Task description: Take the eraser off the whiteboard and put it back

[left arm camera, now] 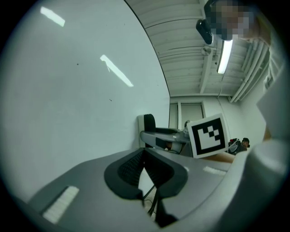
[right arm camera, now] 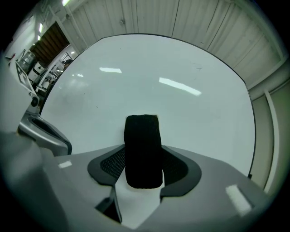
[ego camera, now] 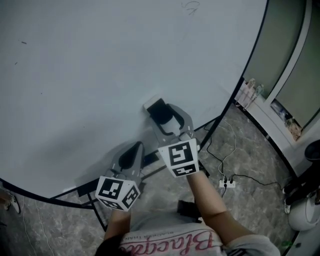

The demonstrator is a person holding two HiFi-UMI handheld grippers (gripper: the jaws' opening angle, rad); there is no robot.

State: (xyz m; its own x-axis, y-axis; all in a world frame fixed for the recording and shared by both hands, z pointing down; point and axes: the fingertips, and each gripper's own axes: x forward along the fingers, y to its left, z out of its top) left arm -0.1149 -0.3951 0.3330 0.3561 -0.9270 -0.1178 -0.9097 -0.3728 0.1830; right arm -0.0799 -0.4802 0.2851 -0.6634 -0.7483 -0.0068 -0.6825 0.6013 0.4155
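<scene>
Saw a glossy, smooth whiteboard (ego camera: 100,75); fuzzy matt black felt on the eraser (right arm camera: 143,152); matt grey plastic right gripper (right arm camera: 143,166), ribbed dark pads (right arm camera: 113,165); mottled stone-look floor (ego camera: 250,165).

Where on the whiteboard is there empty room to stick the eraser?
The whiteboard is bare almost everywhere: the wide stretch above and left of the eraser, up to the small scribble near the top edge. It is crowded only low down, where the right hand-held gripper straddles the eraser and the left hand-held gripper sits beside it.
</scene>
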